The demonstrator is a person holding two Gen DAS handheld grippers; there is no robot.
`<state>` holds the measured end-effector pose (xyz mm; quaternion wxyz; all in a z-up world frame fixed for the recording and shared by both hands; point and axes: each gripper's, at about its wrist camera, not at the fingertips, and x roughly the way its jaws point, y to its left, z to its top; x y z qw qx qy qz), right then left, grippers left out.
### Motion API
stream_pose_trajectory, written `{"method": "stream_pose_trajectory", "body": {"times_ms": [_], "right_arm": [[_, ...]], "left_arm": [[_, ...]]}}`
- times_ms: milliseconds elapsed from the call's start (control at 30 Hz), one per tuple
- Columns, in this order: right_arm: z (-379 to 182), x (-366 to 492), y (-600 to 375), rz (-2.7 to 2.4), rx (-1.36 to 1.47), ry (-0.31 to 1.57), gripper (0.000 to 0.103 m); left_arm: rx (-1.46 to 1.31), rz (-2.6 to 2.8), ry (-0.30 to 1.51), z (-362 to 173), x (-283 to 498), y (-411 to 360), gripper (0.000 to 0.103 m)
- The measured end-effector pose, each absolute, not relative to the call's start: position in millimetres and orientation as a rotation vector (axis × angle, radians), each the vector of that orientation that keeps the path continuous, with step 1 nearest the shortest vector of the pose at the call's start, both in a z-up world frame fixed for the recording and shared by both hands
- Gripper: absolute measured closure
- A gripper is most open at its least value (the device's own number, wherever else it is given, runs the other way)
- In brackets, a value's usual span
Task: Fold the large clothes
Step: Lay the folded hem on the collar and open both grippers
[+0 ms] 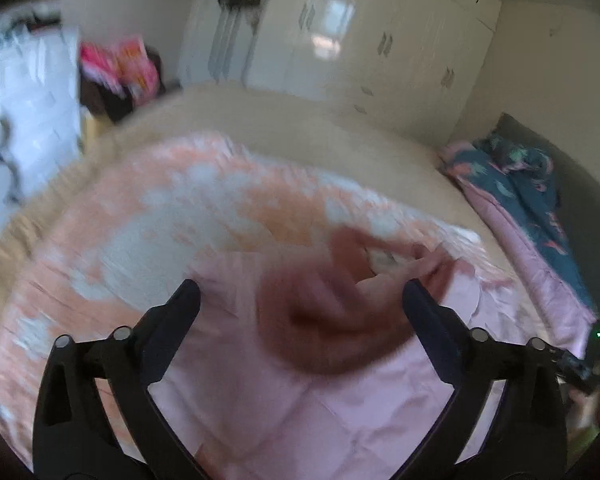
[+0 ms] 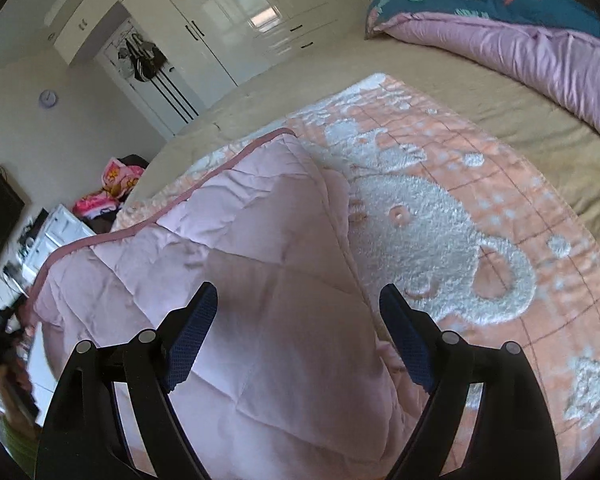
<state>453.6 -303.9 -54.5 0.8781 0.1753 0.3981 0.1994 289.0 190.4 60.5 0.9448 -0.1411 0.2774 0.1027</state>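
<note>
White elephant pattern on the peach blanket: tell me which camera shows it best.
The right wrist view. There the white elephant pattern is sharp, with its eye and curled trunk clear on the peach blanket. The left wrist view is motion-blurred, so the pattern shows only as vague white patches.

Soft daylight, moderately bright, both views. Window glare on glossy wardrobe doors (image 1: 332, 36), top centre; same reflection in right wrist view (image 2: 256, 12). Left wrist view heavily motion-blurred, pink quilt (image 1: 260, 380) smeared mid-frame. Right wrist view sharp. Fisheye bends edges; dark vignette fills corners. Shadows faint.
</note>
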Motion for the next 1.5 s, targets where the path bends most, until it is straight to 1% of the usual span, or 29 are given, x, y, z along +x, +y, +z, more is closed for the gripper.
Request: {"method": "stream_pose_trajectory", "body": {"times_ms": [100,200,267,333,400,433,467,500,533,567,600,633,733,900,1033,1133,1267,1400,1500], "right_arm": [[-50.4,450.1,-294.9,0.414,0.304,0.804,0.020],[-45.9,450.6,-287.0,0.411,0.235,0.779,0.020],[-44.1,451.2,-284.4,0.406,0.199,0.765,0.020],[-45.8,451.0,-282.8,0.400,0.175,0.757,0.020],[-48.3,450.6,-283.1,0.386,0.165,0.755,0.025],[-49.6,448.9,-283.6,0.372,0.157,0.752,0.032],[-49.3,447.7,-283.9,0.361,0.148,0.748,0.043],[-50.1,446.5,-284.5,0.346,0.132,0.743,0.050],[-50.8,445.8,-285.3,0.338,0.121,0.738,0.065],[-51.8,443.9,-286.5,0.354,0.127,0.735,0.076],[-53.0,442.8,-288.0,0.369,0.145,0.739,0.080],[-54.2,442.3,-290.8,0.376,0.180,0.752,0.084],[-45.9,439.1,-296.9,0.386,0.260,0.732,0.088],[-6.0,449.0,-291.0,0.379,0.279,0.643,0.089],[4.7,479.7,-275.0,0.340,0.218,0.653,0.089],[-8.5,503.8,-265.2,0.286,0.182,0.705,0.089],[-39.9,526.9,-267.6,0.240,0.241,0.795,0.089],[-62.7,535.5,-265.2,0.214,0.255,0.843,0.089],[-68.6,535.4,-265.9,0.209,0.275,0.866,0.087]], "left_arm": [[-0.245,0.222,0.531,68.0,275.4,188.2,0.008],[-0.198,0.277,0.570,56.2,264.7,193.1,0.008],[-0.214,0.291,0.621,33.7,258.7,203.7,0.008],[-0.309,0.253,0.701,7.3,260.2,221.7,0.008],[-0.412,0.240,0.776,-23.2,260.5,239.8,0.008],[-0.419,0.236,0.793,-31.4,261.0,243.1,0.008],[-0.414,0.244,0.812,-39.5,261.4,244.4,0.008],[-0.411,0.232,0.820,-44.4,261.1,243.4,0.009],[-0.406,0.209,0.830,-45.8,261.7,240.7,0.010],[-0.388,0.201,0.844,-45.7,264.1,236.5,0.014],[-0.368,0.198,0.838,-43.3,265.4,231.0,0.043],[-0.366,0.177,0.824,-41.4,264.0,228.7,0.082],[-0.281,0.187,0.805,-31.7,265.4,213.4,0.093],[-0.292,0.201,0.707,-2.4,275.8,216.9,0.093],[-0.277,0.238,0.717,-3.5,301.2,222.3,0.093],[-0.295,0.274,0.752,-16.8,324.0,228.4,0.093],[-0.284,0.302,0.780,-31.1,340.0,226.2,0.092],[-0.285,0.316,0.786,-38.4,346.4,225.5,0.090],[-0.269,0.321,0.795,-41.2,348.7,224.4,0.089]]}}
